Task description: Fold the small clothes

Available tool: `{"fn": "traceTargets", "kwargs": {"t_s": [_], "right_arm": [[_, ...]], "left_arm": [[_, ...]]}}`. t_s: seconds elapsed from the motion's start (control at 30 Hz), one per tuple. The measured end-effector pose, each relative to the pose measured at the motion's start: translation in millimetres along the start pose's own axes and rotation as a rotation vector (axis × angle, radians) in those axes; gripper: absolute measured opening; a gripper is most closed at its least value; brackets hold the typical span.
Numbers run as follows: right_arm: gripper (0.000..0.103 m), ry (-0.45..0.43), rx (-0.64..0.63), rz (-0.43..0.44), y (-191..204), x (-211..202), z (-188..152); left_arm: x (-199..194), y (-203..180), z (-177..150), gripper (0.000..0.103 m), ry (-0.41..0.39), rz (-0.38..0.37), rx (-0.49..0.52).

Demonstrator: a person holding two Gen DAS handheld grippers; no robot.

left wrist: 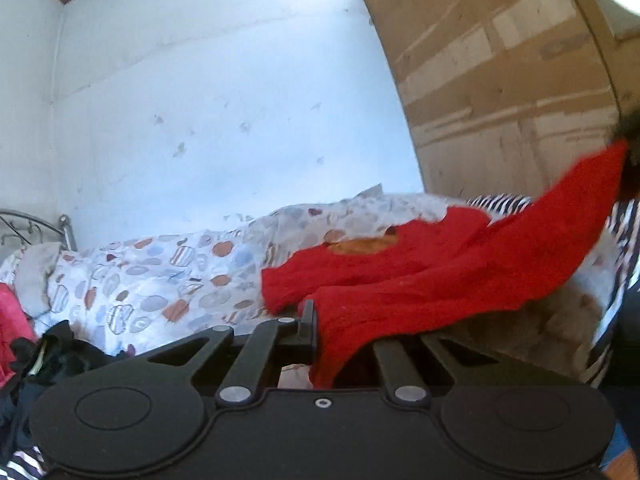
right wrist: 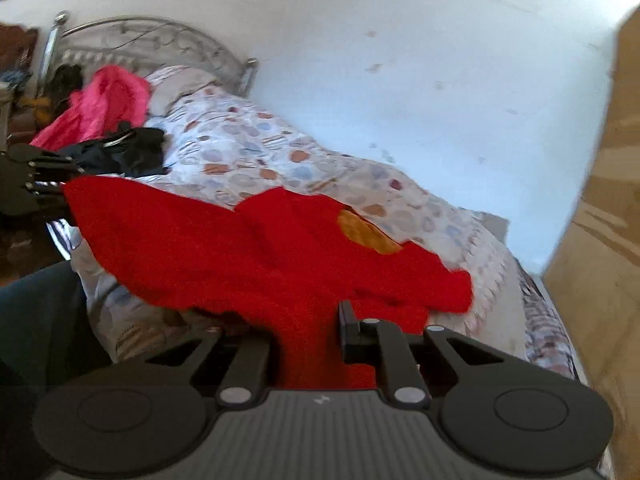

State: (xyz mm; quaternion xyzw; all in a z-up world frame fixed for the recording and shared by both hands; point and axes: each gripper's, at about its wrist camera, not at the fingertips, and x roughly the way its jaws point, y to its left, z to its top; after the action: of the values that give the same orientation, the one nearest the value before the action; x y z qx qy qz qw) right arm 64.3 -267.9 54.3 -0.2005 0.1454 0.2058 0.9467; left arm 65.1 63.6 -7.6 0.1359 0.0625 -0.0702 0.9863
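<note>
- The red knit garment (right wrist: 240,248) is lying partly spread across the bed (right wrist: 248,152), near the bed's near edge, with an orange patch (right wrist: 366,234) showing toward its far side; two of its edges are being lifted off the bedding.
- The left hand-held gripper (left wrist: 320,332) is clamping one edge of the red knit garment (left wrist: 440,272), its jaws together on the cloth (the right-side finger is hidden under the fabric).
- The right hand-held gripper (right wrist: 310,332) is gripping another bunched edge, the fabric running down between its two fingers.
- In the right wrist view the left hand-held gripper (right wrist: 60,192) is showing at the garment's left corner.
- The patterned duvet (left wrist: 160,280) is covering the bed, and a striped cloth (left wrist: 500,202) is lying at the bed's right end.
- A pink garment (right wrist: 100,104) and a black garment (right wrist: 132,152) are sitting near the metal headboard (right wrist: 132,36), well apart from the red one.
- A white wall (left wrist: 220,100) is running along the bed's far edge, with a large cardboard panel (left wrist: 500,80) standing beside it.
</note>
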Motion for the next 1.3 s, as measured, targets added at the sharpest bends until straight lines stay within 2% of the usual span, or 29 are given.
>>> {"fn": "traceTargets", "kwargs": {"t_s": [0.2, 0.4, 0.6, 0.8, 0.93, 1.0, 1.1, 1.2, 1.3], "right_arm": [[0.013, -0.04, 0.099, -0.049, 17.6, -43.1, -33.0], [0.013, -0.063, 0.16, -0.02, 20.1, -102.9, -21.9], [0.013, -0.074, 0.245, 0.038, -16.3, -85.9, -0.3], [0.014, -0.085, 0.135, 0.038, -61.1, -26.9, 52.1], [0.015, -0.044, 0.089, 0.022, -99.0, 43.8, 89.3], [0.015, -0.004, 0.09, 0.024, -115.3, 87.0, 101.3], [0.015, 0.055, 0.089, 0.016, -130.2, 151.7, 107.9], [0.015, 0.129, 0.097, 0.016, -140.4, 216.4, 104.3], [0.016, 0.198, 0.165, 0.034, -154.7, 271.0, 89.3]], "left_arm": [[-35.1, -4.0, 10.1, 0.004, -0.024, -0.061, -0.039], [-92.8, 4.0, 38.5, 0.004, -0.001, -0.132, -0.104], [-72.6, 20.1, 64.0, 0.005, 0.036, -0.183, -0.232], [-2.3, 45.0, 108.2, 0.005, 0.067, -0.194, -0.29], [71.6, 60.2, 136.3, 0.005, 0.131, -0.172, -0.28], [120.0, 68.7, 145.2, 0.005, 0.196, -0.154, -0.278], [190.4, 83.0, 147.4, 0.005, 0.316, -0.149, -0.336], [258.3, 95.1, 136.3, 0.005, 0.426, -0.152, -0.396], [313.1, 102.4, 112.5, 0.005, 0.517, -0.151, -0.445]]}}
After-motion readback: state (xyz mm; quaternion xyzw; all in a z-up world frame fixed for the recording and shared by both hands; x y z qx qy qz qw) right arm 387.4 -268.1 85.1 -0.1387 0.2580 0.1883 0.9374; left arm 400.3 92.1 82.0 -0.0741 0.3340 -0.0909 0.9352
